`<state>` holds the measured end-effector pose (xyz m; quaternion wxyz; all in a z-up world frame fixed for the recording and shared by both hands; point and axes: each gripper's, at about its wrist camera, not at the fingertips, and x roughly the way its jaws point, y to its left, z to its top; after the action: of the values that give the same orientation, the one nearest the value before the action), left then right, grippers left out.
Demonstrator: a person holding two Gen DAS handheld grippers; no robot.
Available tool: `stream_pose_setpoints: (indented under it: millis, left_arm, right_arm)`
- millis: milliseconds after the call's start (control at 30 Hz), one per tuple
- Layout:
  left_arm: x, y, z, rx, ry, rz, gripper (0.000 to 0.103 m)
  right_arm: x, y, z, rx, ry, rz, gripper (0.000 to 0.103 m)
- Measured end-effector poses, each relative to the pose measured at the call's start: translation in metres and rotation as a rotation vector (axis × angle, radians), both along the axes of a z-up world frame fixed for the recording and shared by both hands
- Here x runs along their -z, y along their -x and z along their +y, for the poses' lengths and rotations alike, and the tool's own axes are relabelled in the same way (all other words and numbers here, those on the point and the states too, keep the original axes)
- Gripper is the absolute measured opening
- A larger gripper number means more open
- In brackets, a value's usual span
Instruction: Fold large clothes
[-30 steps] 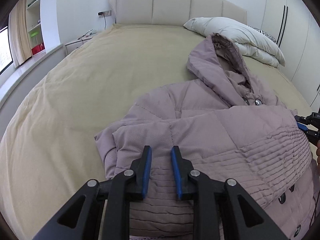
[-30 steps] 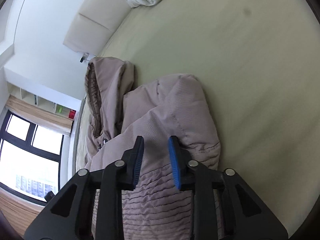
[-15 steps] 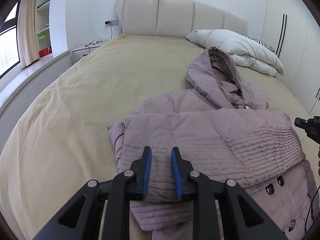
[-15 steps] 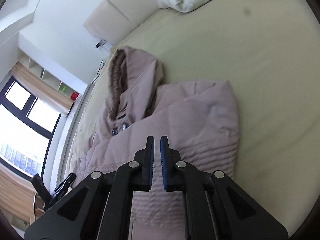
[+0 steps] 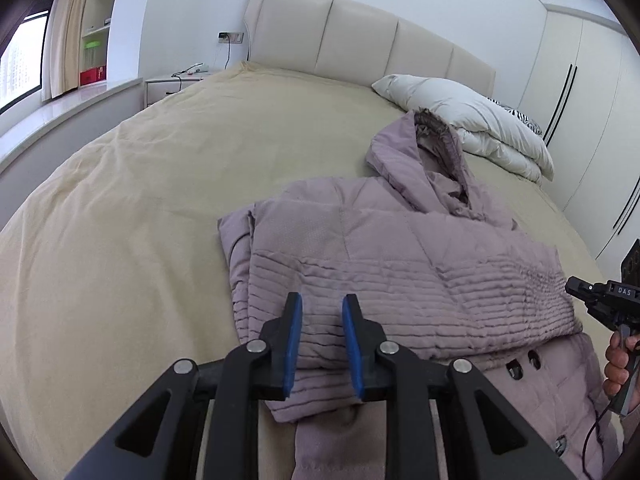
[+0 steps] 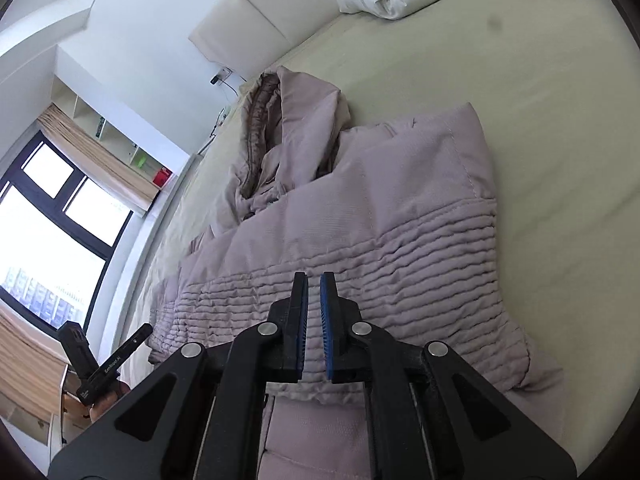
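Observation:
A mauve hooded puffer coat (image 5: 400,264) lies front up on the beige bed cover (image 5: 140,220), both sleeves folded across its chest and the hood pointing at the headboard. My left gripper (image 5: 322,298) hovers over the coat's left folded edge, its blue pads a little apart with nothing between them. In the right wrist view the same coat (image 6: 380,208) fills the middle, and my right gripper (image 6: 314,278) hangs above the ribbed sleeve, shut and holding nothing. Each gripper shows in the other view: the right gripper (image 5: 592,296) in a hand (image 5: 618,360), the left gripper (image 6: 108,364) at the lower left.
A folded white duvet (image 5: 472,120) lies by the padded headboard (image 5: 360,40). A nightstand (image 5: 172,84) with cables stands at the bed's far left, beside a window ledge. White wardrobe doors (image 5: 580,100) line the right side.
Both grippers have drawn back from the coat, so more of it shows. The right jaws have closed from a narrow gap to shut, and the right view has rolled.

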<state>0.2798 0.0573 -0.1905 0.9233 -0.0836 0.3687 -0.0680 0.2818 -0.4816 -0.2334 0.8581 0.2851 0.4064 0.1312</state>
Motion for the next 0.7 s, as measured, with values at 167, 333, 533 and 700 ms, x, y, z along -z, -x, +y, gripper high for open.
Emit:
stream_pose_setpoints:
  millis: [167,333,533,700]
  left_arm:
    - [-0.026,0.001,-0.008,-0.020,-0.031,-0.018,0.035]
    - [-0.085,-0.009,-0.031,0.017,-0.060,-0.204,0.102]
    - [-0.100,-0.123,-0.089,0.097,-0.126,-0.120,0.102]
    - [-0.089,-0.214,-0.140,0.095,-0.149,-0.025,0.099]
  right_arm:
    - [0.017,-0.006,0.007,-0.022,0.010,0.060,0.009]
    - [-0.005,-0.021,0.005,-0.059,-0.012,0.033,0.074]
    - [-0.027,-0.055,0.002,-0.014,0.004,-0.026,0.077]
    - [-0.027,-0.067,-0.010,0.017,0.023,-0.022,0.077]
